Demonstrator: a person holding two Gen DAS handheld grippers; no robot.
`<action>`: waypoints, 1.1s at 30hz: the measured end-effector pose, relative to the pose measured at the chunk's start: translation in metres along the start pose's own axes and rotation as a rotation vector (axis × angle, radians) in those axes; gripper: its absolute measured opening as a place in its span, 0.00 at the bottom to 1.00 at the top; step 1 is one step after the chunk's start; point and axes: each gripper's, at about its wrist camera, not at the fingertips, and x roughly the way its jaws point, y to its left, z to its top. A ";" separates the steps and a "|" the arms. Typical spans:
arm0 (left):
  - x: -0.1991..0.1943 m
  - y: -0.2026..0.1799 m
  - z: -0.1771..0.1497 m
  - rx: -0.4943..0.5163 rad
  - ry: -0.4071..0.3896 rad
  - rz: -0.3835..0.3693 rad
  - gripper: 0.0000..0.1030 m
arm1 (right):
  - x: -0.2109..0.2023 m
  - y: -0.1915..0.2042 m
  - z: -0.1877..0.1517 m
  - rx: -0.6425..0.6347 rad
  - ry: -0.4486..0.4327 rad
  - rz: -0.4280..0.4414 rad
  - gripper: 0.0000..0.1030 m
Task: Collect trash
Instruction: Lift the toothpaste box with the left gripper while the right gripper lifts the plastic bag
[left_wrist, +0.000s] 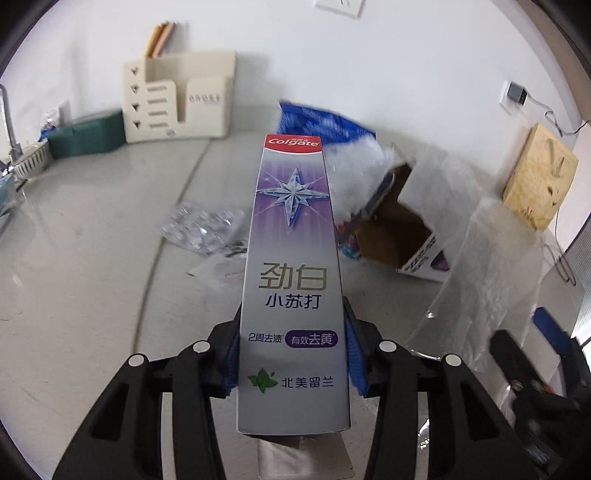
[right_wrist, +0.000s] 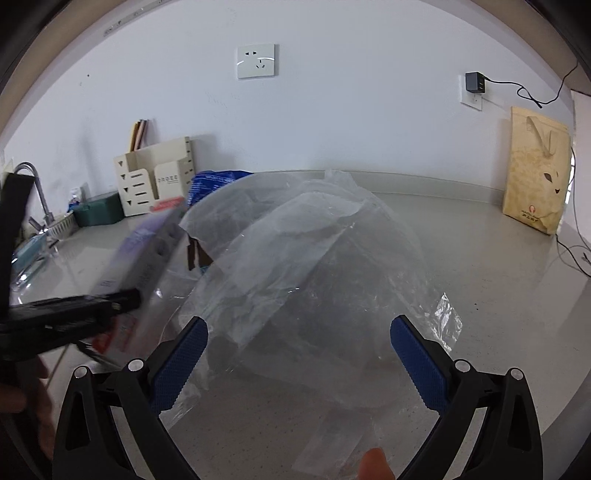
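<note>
My left gripper (left_wrist: 293, 354) is shut on a grey and purple Colgate toothpaste box (left_wrist: 293, 266), held lengthwise above the counter; the box also shows blurred in the right wrist view (right_wrist: 144, 251). My right gripper (right_wrist: 297, 354) is open, its blue pads (right_wrist: 181, 365) on either side of a large clear plastic bag (right_wrist: 306, 258) that stands puffed up on the counter. The bag also shows at the right of the left wrist view (left_wrist: 491, 266). Trash on the counter: an empty blister pack (left_wrist: 201, 229), an open cardboard box (left_wrist: 402, 236) and a blue and white wrapper (left_wrist: 332, 144).
A cream organiser (left_wrist: 177, 99) and a green box (left_wrist: 86, 134) stand against the back wall. A sink with a tap (right_wrist: 37, 192) is at the far left. A tan paper bag (right_wrist: 535, 181) leans on the wall at the right, with cables beside it.
</note>
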 end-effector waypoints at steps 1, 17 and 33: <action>-0.007 0.003 -0.001 -0.011 -0.013 -0.010 0.44 | 0.002 0.001 -0.001 -0.009 0.003 0.002 0.84; -0.122 0.020 -0.036 -0.003 -0.183 -0.029 0.45 | -0.026 -0.006 -0.011 0.004 0.015 0.121 0.08; -0.129 0.052 -0.045 -0.052 -0.189 -0.070 0.45 | 0.051 0.019 0.010 0.104 0.265 -0.136 0.30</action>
